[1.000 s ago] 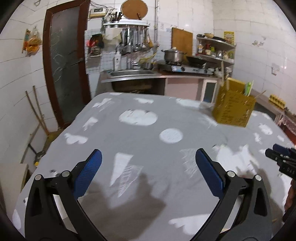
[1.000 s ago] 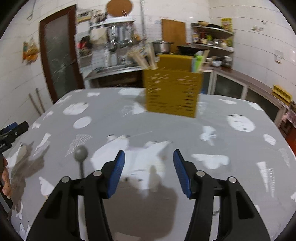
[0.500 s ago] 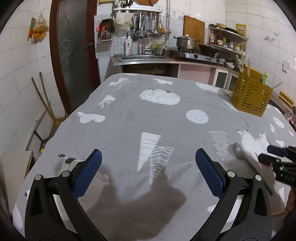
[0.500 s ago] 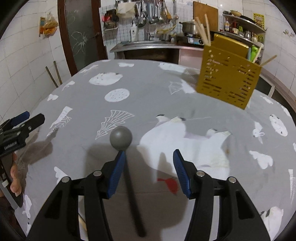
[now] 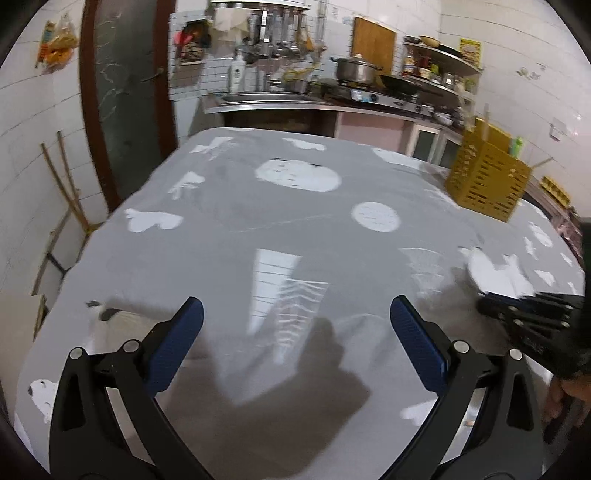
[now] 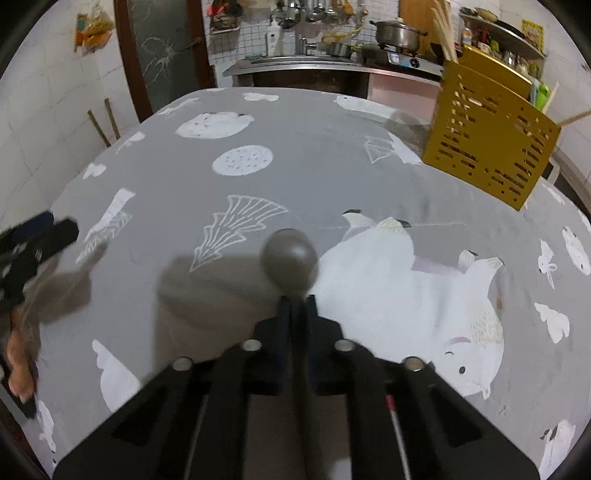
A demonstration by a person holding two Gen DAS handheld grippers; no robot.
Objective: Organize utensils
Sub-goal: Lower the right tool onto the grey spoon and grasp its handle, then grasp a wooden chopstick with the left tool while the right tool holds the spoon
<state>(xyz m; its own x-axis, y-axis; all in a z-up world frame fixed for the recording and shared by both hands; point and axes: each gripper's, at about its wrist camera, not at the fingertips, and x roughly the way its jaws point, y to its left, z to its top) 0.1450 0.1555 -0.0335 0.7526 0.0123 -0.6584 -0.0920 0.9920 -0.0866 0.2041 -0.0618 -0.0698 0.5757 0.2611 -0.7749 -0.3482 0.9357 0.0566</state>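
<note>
Where tiled walls [image 5: 22, 122] rise, grey patterned tablecloth [image 5: 295, 221], cluttered counter [image 5: 280, 105].

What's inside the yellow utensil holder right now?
Wooden chopsticks and something green stick out above the yellow utensil holder. Its perforated walls hide whatever sits lower inside.
</note>
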